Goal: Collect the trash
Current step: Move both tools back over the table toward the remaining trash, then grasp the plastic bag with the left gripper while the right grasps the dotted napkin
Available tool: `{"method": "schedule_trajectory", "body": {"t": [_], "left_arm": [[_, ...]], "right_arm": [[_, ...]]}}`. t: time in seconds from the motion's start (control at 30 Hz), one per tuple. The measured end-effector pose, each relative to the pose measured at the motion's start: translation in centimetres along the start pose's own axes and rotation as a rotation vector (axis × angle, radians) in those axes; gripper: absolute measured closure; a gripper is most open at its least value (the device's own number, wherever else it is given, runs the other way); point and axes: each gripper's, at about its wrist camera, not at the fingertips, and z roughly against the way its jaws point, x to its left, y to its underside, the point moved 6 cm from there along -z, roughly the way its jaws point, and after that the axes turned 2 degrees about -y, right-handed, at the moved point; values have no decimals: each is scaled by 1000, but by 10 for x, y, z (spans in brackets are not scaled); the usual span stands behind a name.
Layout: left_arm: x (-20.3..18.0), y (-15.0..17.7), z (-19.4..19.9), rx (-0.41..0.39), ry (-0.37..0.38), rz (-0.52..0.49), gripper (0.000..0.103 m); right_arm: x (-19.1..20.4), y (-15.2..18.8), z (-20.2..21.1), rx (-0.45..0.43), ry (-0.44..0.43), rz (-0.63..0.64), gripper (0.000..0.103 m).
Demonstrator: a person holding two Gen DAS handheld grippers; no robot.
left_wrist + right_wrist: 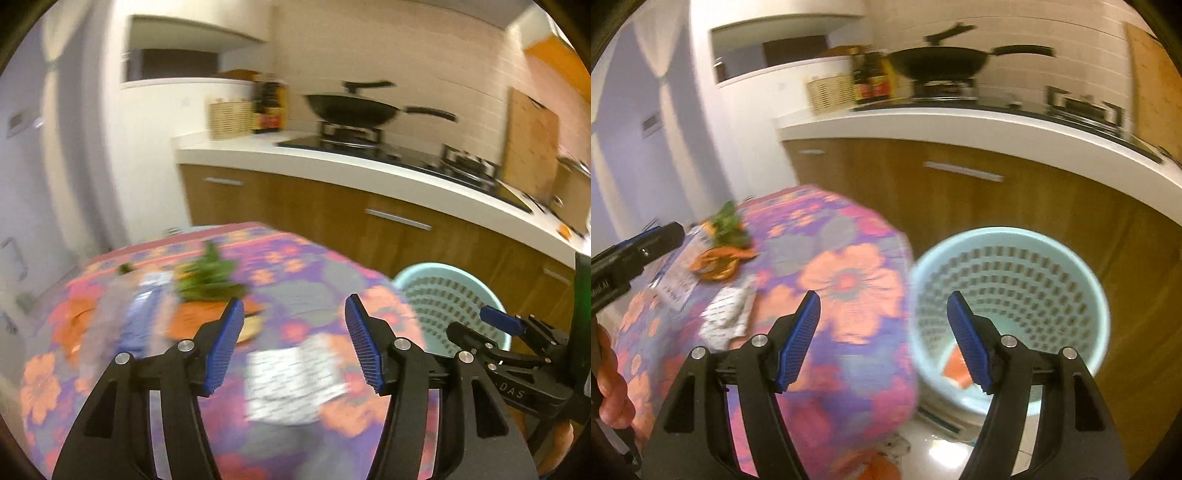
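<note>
A round table with a flowered cloth (295,258) holds trash: a white printed wrapper (291,384), a blue and clear plastic wrapper (140,317), green leaves (207,277) and orange peel (199,317). My left gripper (293,343) is open and empty, above the white wrapper. My right gripper (882,339) is open and empty, over the table edge beside a pale blue basket (1008,306). An orange scrap (956,369) lies in the basket. The white wrapper (726,317), leaves (729,225) and peel (718,264) also show in the right wrist view. The frames are blurred.
A white kitchen counter (332,162) with brown cabinets (960,199) runs behind the table and the basket (447,295). A black wok (351,107) sits on the stove. A wicker box (231,118), bottles and a wooden board (532,147) stand on the counter.
</note>
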Motion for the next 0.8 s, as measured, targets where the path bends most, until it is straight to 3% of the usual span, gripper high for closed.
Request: {"method": "schedule_trajectory", "body": {"t": [0.23,0.4,0.63,0.8], "left_arm": [[100,20,32,-15,-177,61,42],[146,46,35,51,-253,-40,39],[175,72,1,174,-279,-137,39],[177,71,-21,192,-307,-156,39]], "right_arm": [[62,2,-22,35,-76,83,36],[87,4,-35,69,-111,113,36],[101,5,-59,116,-99,109,36],[101,10,-68,137,-82,122,36]]}}
